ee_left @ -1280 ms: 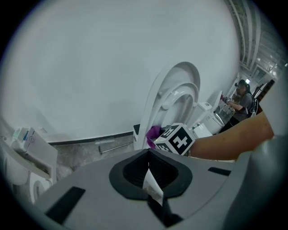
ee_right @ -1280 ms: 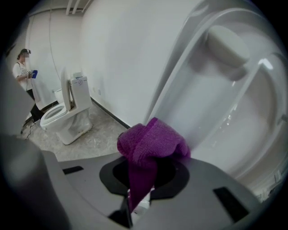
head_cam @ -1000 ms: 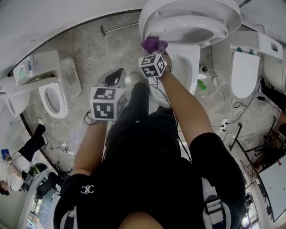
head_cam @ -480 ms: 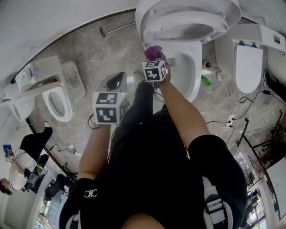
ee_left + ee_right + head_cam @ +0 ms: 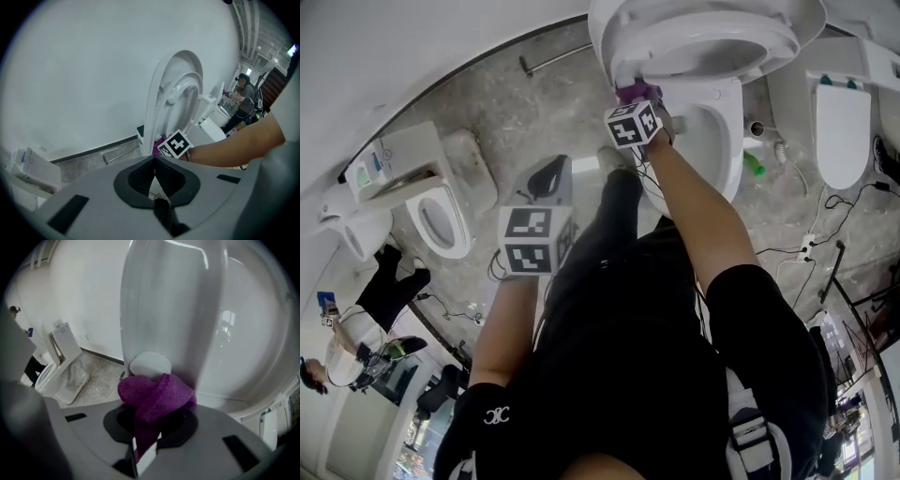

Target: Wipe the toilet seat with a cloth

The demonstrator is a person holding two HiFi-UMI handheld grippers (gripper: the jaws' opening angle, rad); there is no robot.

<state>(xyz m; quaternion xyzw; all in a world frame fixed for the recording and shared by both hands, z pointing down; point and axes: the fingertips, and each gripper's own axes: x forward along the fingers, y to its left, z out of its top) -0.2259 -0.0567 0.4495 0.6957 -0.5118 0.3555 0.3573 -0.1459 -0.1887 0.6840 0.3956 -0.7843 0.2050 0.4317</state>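
A white toilet stands with its seat [image 5: 694, 42] and lid raised upright; in the right gripper view the seat [image 5: 164, 301] fills the frame. My right gripper [image 5: 636, 97] is shut on a purple cloth [image 5: 154, 397], which presses against the lower left edge of the raised seat near a round white bumper [image 5: 150, 365]. The cloth [image 5: 637, 91] shows just above the marker cube in the head view. My left gripper [image 5: 546, 176] hangs back over the floor to the left, shut with nothing between its jaws, and looks toward the toilet [image 5: 176, 101].
Other white toilets stand at the left [image 5: 431, 211] and at the right [image 5: 844, 122]. A green bottle [image 5: 754, 165] and cables [image 5: 811, 248] lie on the grey stone floor. A person [image 5: 356, 337] stands at the far left. The wall is close behind the toilet.
My right gripper with the purple cloth has shifted along the lower left edge of the raised seat. The left gripper has stayed shut and idle.
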